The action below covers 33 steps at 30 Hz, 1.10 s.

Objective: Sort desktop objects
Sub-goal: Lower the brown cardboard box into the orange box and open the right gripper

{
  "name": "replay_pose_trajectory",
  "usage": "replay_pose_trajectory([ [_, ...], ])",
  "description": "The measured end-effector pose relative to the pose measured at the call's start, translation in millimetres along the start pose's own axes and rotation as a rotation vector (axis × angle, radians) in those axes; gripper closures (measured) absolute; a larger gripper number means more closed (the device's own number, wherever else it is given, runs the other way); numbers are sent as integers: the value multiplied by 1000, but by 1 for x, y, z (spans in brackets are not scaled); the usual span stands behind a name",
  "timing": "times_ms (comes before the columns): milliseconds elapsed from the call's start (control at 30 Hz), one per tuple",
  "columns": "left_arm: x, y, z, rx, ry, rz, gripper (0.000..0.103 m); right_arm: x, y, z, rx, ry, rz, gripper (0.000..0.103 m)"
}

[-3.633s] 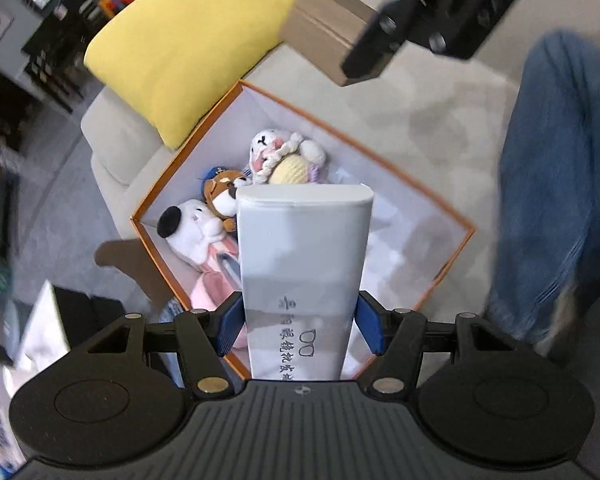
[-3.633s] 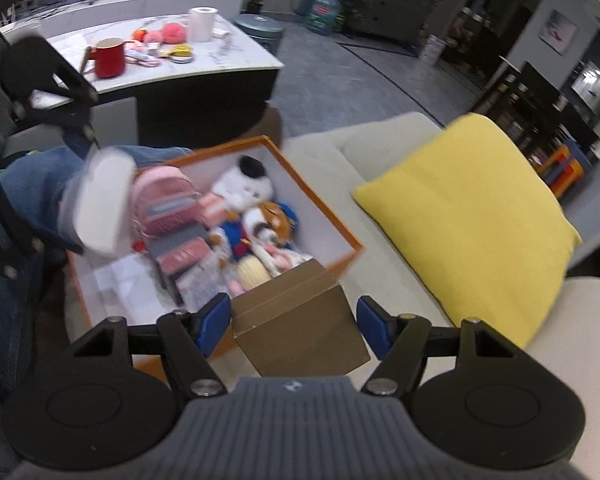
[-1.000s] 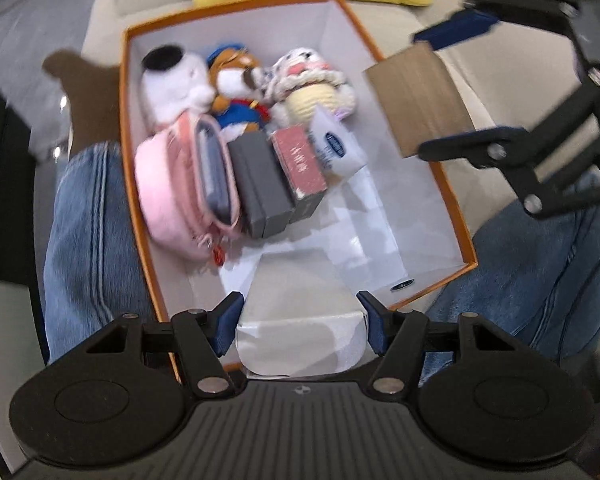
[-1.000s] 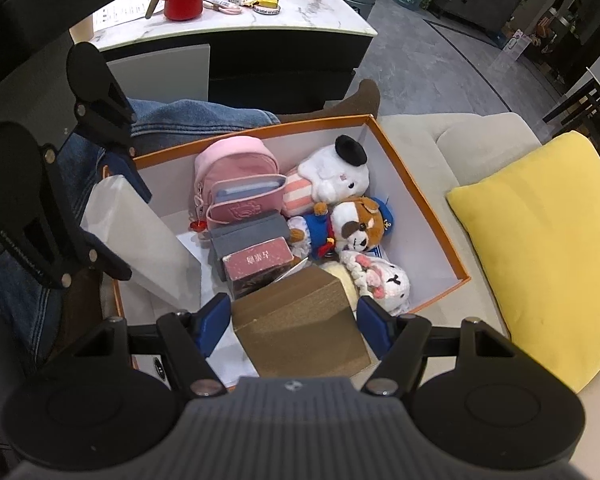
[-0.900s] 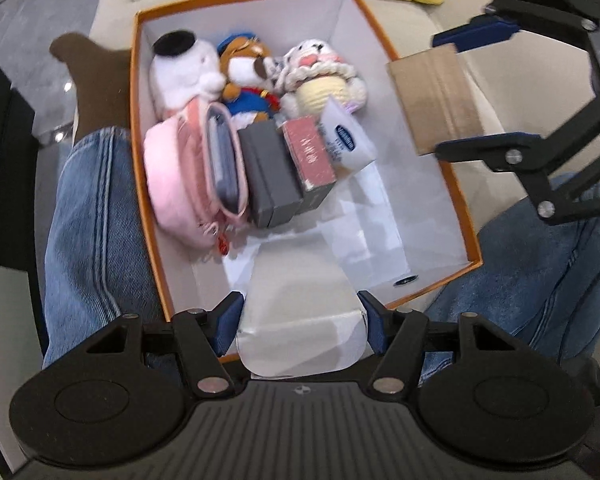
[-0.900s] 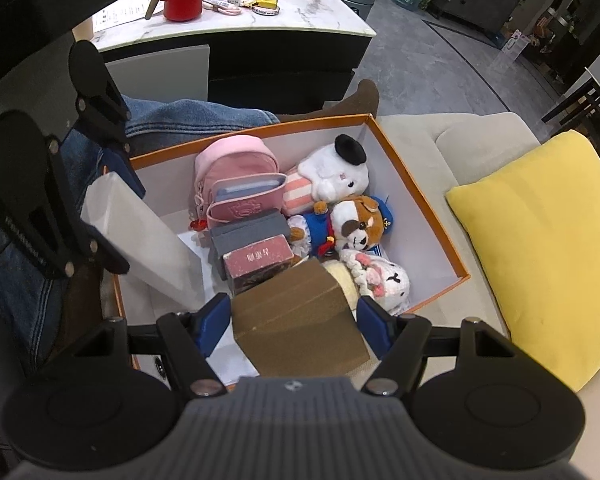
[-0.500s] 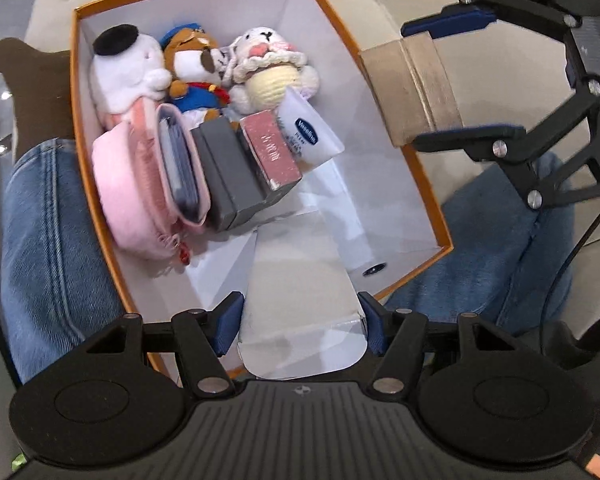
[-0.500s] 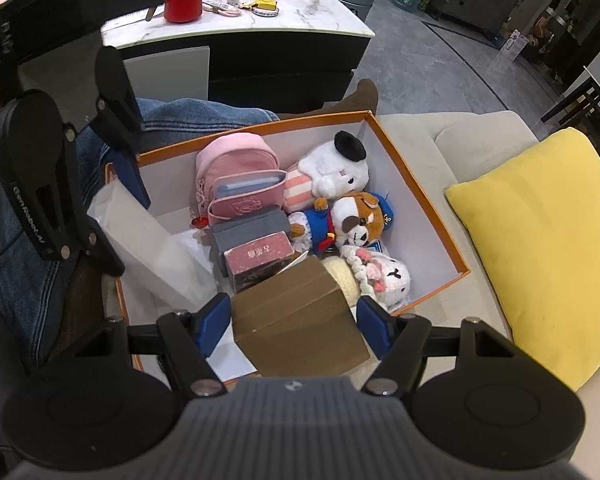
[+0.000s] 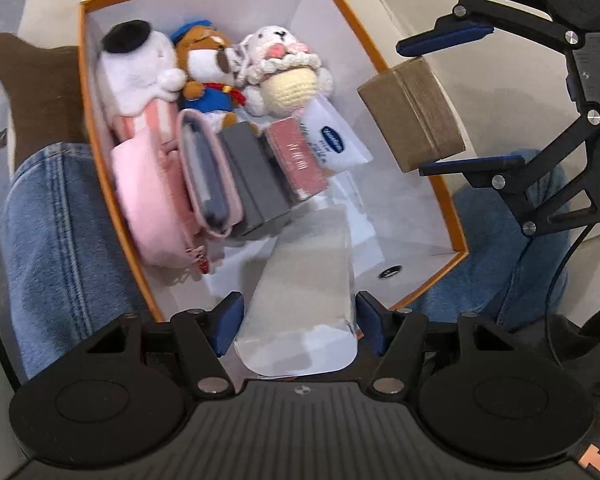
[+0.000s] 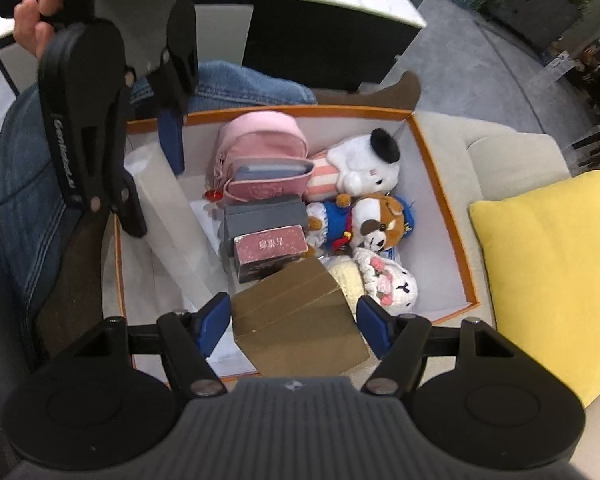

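My left tool clenched on a white case, tipped down into the orange box, my right tool gripping a brown cardboard box over the orange box's rim, beside a pink backpack, plush toys, grey case.
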State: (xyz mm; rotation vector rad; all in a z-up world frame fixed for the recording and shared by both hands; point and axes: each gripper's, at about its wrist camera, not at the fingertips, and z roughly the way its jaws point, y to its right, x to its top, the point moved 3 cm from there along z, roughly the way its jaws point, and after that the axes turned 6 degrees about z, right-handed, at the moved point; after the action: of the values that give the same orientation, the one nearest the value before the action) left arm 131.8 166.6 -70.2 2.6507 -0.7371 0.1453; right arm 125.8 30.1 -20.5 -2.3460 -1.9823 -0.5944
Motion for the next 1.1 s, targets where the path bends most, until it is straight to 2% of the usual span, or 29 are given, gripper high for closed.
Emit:
replay_pose_trajectory([
  [133,-5,-7,-6,66,44,5,32,8,-3,9,-1,-40,-26,32],
  [233,-9,-5,-8,78,58,23,32,9,-2,18,-15,-90,-34,36],
  [333,-9,4,-7,107,76,65,32,6,1,25,-47,-129,-38,43],
  [467,-9,15,-1,106,79,114,32,2,6,28,-35,-149,-3,57],
  [633,-8,24,3,127,102,138,32,1,5,29,-36,-158,-9,57],
  [800,-5,31,1,129,140,146,32,2,-2,31,8,-160,-5,55],
  [1100,-9,65,-6,210,202,213,32,-11,-26,30,43,-125,44,53],
])
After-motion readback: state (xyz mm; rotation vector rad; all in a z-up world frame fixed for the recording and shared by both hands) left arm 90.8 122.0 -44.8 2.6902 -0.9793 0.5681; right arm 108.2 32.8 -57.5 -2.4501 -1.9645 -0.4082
